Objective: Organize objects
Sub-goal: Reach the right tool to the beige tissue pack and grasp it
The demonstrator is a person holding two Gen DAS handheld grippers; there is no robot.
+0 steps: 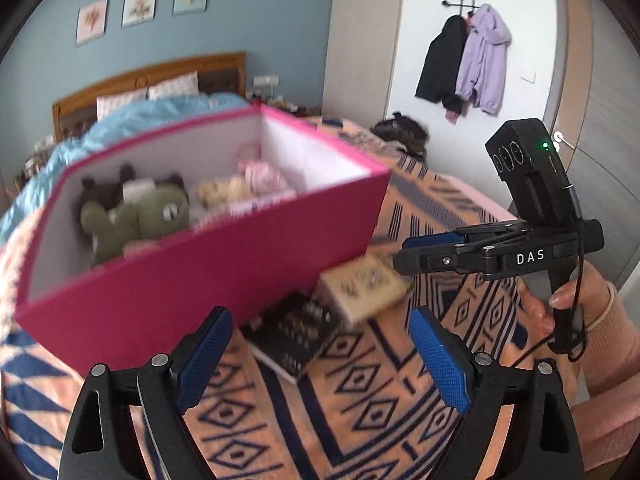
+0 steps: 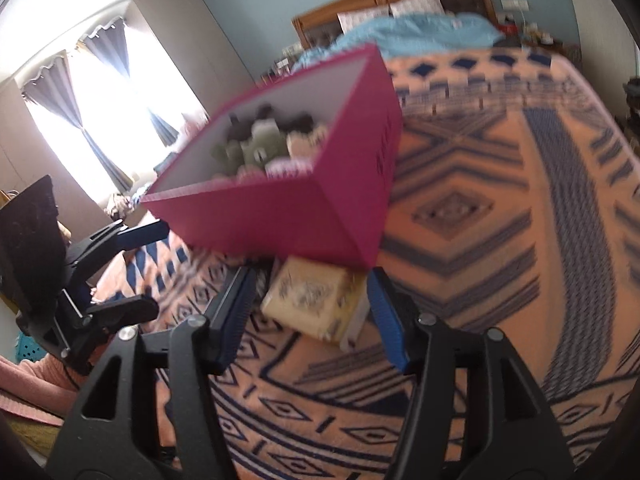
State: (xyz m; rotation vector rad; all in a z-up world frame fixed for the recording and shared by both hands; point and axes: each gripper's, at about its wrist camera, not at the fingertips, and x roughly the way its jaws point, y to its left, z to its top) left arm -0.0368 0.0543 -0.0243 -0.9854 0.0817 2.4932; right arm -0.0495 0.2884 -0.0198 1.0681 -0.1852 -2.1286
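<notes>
A pink box with a white inside stands on the patterned bed cover; it also shows in the right wrist view. Inside lie a green plush toy, a beige plush and pink items. A cream flat box and a dark flat box lie beside the pink box. My left gripper is open and empty, just short of the dark box. My right gripper is open with the cream box between its jaws, not clamped.
The orange and navy patterned bed cover spreads to the right. A blue quilt and pillows lie at the wooden headboard. Coats hang on the far wall. A bright curtained window is on the left.
</notes>
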